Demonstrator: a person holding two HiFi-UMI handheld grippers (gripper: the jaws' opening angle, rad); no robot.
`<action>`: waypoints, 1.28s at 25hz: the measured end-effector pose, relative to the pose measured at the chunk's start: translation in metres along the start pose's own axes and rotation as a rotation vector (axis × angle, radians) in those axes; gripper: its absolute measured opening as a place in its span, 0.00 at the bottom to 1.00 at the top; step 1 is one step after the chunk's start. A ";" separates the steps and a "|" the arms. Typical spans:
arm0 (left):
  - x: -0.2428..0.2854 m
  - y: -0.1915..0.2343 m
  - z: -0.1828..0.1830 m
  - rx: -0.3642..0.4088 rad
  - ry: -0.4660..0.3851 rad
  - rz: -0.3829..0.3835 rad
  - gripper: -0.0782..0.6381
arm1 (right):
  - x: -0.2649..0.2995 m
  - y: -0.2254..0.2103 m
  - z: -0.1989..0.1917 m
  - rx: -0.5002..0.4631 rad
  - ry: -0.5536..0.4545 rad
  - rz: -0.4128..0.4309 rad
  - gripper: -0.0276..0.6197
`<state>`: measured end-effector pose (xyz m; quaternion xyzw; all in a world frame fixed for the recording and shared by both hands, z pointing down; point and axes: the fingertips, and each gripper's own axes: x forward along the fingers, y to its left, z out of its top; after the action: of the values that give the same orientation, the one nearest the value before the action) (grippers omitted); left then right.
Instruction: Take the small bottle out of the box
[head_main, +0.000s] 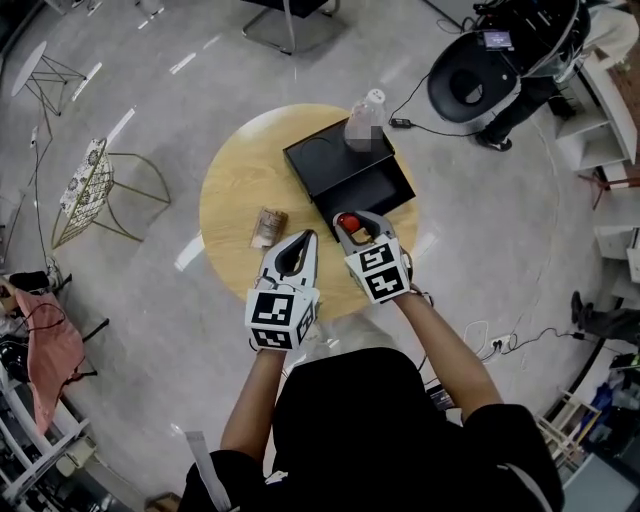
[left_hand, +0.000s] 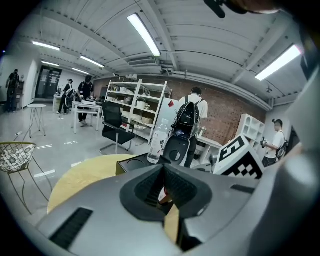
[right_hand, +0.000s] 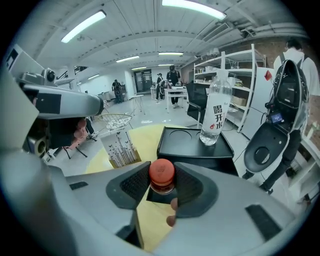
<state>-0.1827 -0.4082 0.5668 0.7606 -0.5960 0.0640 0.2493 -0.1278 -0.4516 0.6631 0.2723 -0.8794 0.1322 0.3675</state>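
Note:
The small bottle (head_main: 349, 222) with a red cap (right_hand: 162, 172) sits between the pads of my right gripper (head_main: 356, 228), which is shut on it just in front of the black box (head_main: 325, 160) and above the round wooden table (head_main: 235, 190). In the right gripper view the gripper (right_hand: 162, 184) clamps the bottle below its cap, with the box (right_hand: 190, 145) beyond. My left gripper (head_main: 300, 245) hovers beside it on the left, jaws together and holding nothing. The left gripper view looks along those jaws (left_hand: 162, 187) toward the box (left_hand: 134, 163).
A clear water bottle (head_main: 365, 122) stands on the box's far part (right_hand: 216, 117). A small patterned packet (head_main: 267, 227) lies on the table left of the grippers. A wire stool (head_main: 95, 190) stands on the floor at left, and a black round chair (head_main: 475, 80) at the far right.

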 end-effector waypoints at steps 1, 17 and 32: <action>-0.002 -0.002 0.001 0.004 -0.004 -0.004 0.12 | -0.003 0.000 0.002 0.000 -0.008 -0.003 0.26; -0.056 -0.038 0.036 0.092 -0.114 -0.039 0.12 | -0.084 0.031 0.040 0.014 -0.165 -0.059 0.26; -0.126 -0.067 0.054 0.176 -0.207 -0.030 0.12 | -0.167 0.059 0.054 0.006 -0.307 -0.131 0.26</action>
<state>-0.1658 -0.3113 0.4497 0.7908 -0.5992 0.0336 0.1199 -0.0953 -0.3629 0.5038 0.3470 -0.9052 0.0674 0.2360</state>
